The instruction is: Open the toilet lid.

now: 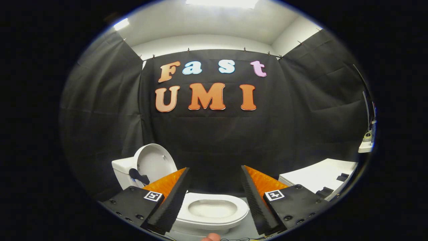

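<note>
I am holding my tongs (214, 201) level and spread wide, gripping nothing, with the fingers (169, 204) framing the toilet bowl (212, 209) just ahead and below. Beyond the left finger, the toilet lid (154, 162) is standing raised, leaning back against the white tank (122, 172), with the black cloth wall (214, 134) hanging behind.

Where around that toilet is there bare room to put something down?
The flat white counter top, beyond the right finger, is mostly bare; dark blocks crowd its near edge. The white toilet's raised lid leaves the open bowl exposed, so nothing flat there. The open gripper fingers flank the bowl, holding nothing.
</note>
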Motion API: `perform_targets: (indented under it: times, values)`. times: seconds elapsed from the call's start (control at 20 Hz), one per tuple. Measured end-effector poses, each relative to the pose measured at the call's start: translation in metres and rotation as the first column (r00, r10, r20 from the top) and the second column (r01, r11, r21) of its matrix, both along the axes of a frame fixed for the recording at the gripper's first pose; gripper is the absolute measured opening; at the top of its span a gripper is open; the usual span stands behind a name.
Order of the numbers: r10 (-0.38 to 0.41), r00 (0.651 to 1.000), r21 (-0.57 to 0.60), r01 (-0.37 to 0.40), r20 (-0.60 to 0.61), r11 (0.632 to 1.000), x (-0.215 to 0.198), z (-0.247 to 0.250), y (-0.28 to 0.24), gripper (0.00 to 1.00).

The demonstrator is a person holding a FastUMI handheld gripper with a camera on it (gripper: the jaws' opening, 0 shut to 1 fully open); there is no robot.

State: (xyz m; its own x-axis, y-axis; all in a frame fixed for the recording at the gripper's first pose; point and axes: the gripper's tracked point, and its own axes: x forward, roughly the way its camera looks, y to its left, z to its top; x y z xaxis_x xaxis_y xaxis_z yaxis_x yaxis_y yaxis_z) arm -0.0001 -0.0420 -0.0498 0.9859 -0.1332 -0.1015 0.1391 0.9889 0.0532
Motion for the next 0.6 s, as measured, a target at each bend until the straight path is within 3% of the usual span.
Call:
perform_targets:
  times: [0.6]
  values:
    - [0.014, 1.000, -0.024, -0.014, 0.017, 1.000, 0.000, 0.008, 0.011, 0.96]
